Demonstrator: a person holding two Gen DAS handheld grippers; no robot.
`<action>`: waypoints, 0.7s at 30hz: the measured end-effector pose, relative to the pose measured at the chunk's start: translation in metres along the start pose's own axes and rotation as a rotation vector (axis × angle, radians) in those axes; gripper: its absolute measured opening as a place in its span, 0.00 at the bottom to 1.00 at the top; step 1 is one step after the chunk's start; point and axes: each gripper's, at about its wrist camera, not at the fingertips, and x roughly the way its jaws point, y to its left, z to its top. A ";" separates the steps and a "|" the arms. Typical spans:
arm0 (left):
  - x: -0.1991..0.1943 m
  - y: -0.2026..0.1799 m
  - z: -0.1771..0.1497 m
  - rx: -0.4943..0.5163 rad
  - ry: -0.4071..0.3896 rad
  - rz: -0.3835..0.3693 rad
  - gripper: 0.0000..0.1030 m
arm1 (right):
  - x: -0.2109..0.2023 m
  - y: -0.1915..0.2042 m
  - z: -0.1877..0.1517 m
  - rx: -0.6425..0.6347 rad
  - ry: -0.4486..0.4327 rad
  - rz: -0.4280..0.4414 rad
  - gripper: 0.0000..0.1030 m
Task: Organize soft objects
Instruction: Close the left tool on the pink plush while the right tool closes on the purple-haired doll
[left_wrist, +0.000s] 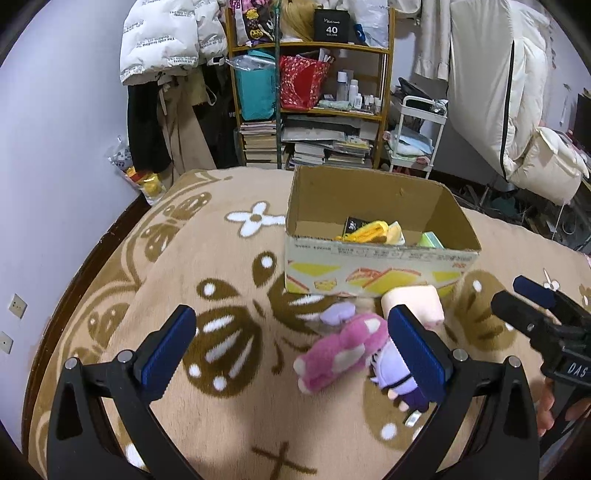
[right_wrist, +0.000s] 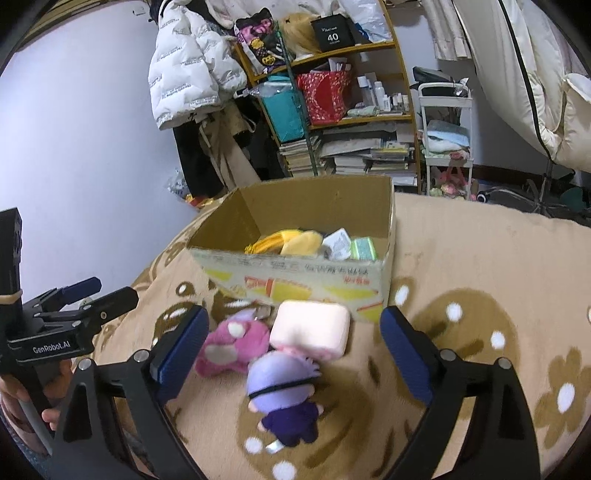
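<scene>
Meanwhile, a blanket (right_wrist: 461, 258) is seen spread under a cardboard box (right_wrist: 295, 280) already holding a few soft items. Three toys are bunched just in front of the box: a pink cushion (right_wrist: 310, 328), a pink plush (right_wrist: 229, 347) and a purple doll (right_wrist: 284, 391). Both the right gripper (right_wrist: 295, 354) and left gripper (left_wrist: 291, 350) are held wide open, nothing gripped. All three are judged light and squashy; the doll's round head is likely best pinched across its middle.
</scene>
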 end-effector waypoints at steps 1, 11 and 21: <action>-0.001 0.000 -0.001 -0.003 0.006 -0.003 0.99 | -0.001 0.001 -0.003 -0.001 0.008 -0.001 0.95; 0.017 0.006 -0.007 -0.020 0.085 -0.044 0.99 | 0.011 0.004 -0.018 -0.003 0.087 -0.012 0.95; 0.055 -0.002 -0.009 -0.022 0.168 -0.086 0.99 | 0.040 0.001 -0.024 -0.006 0.163 -0.045 0.95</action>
